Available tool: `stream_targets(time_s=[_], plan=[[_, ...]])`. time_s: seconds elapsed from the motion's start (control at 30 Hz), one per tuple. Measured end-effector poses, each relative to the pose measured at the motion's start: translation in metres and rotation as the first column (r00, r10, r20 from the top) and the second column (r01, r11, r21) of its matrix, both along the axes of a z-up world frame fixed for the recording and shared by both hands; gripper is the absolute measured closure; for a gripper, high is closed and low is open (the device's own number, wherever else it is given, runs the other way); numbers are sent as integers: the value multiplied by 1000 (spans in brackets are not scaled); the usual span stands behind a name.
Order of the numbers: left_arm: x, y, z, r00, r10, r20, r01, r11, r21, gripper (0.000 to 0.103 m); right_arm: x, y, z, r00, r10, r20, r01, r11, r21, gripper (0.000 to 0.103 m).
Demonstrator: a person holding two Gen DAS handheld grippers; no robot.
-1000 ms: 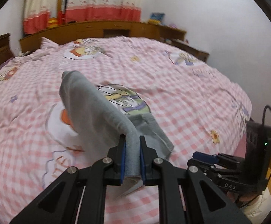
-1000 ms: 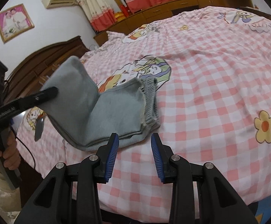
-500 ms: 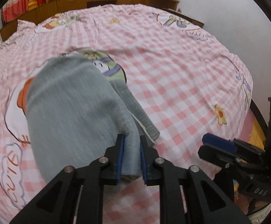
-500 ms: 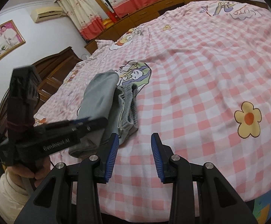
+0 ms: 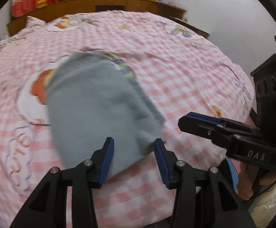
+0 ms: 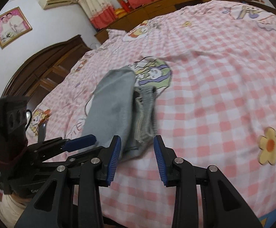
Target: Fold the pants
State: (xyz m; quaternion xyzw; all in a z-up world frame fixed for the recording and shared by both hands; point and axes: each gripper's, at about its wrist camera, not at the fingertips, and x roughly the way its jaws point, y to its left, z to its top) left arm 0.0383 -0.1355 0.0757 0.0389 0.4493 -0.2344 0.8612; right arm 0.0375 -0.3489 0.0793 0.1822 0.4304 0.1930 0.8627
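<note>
Item one, left: my left hand-held gripper (image 5: 132,155), jaws wide apart, holding nothing; the near end of the pants (image 5: 100,102) sits between and just past its pads, and whether a pad touches the cloth I cannot tell through the blur. Risk: if I pull this gripper away low, a pad may snag the top layer and drag the fold open. Item two, centre: the pants, grey, lying folded on the bed (image 5: 185,66) near its front edge, upper layer laid over lower, over a cartoon print on the pink checked cover. In the right view the pants (image 6: 115,110) show the upper layer sitting off to the left, with the waistband and a frayed edge left showing along the right side. Risk: layers not square, so any further fold would likely carry the skew along; the soft, rumpled cover could also let the stack slump or slide toward the edge. Item three, right: my right hand-held gripper (image 6: 137,155), jaws equally wide, empty, hovering just short of the near corner of the stack. Risk: closing here might catch one layer only, and lifting that would peel the stack apart; closing too low might pinch the bedcover with it.
</note>
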Motion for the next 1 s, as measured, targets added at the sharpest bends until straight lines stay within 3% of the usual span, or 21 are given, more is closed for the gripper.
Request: stream_targets(time_s=[0.1, 0.27, 0.43, 0.6, 0.7, 0.83, 1.0], plan=[[1, 22, 3, 998, 58, 12, -57, 998, -14, 57, 12, 15, 0, 999, 32, -13, -32, 999, -15, 66], [6, 51, -6, 988, 148, 36, -150, 988, 47, 57, 34, 32, -4, 998, 54, -34, -55, 997, -47, 66], [9, 70, -19, 983, 181, -11, -181, 983, 6, 57, 58, 41, -12, 997, 50, -57, -56, 994, -99, 66], [8, 77, -21, 982, 188, -21, -189, 982, -28, 56, 77, 50, -17, 995, 69, -66, -75, 994, -83, 67], [7, 79, -20, 980, 197, -17, -198, 980, -37, 56, 84, 59, -20, 993, 81, -80, -88, 993, -82, 93], [5, 85, -9, 976, 219, 10, -218, 974, -58, 56, 69, 55, 7, 998, 65, 23, -63, 995, -76, 94], [9, 86, 8, 974, 223, 50, -218, 972, -87, 56, 55, 40, 30, 996, 52, 71, -45, 993, -107, 94]])
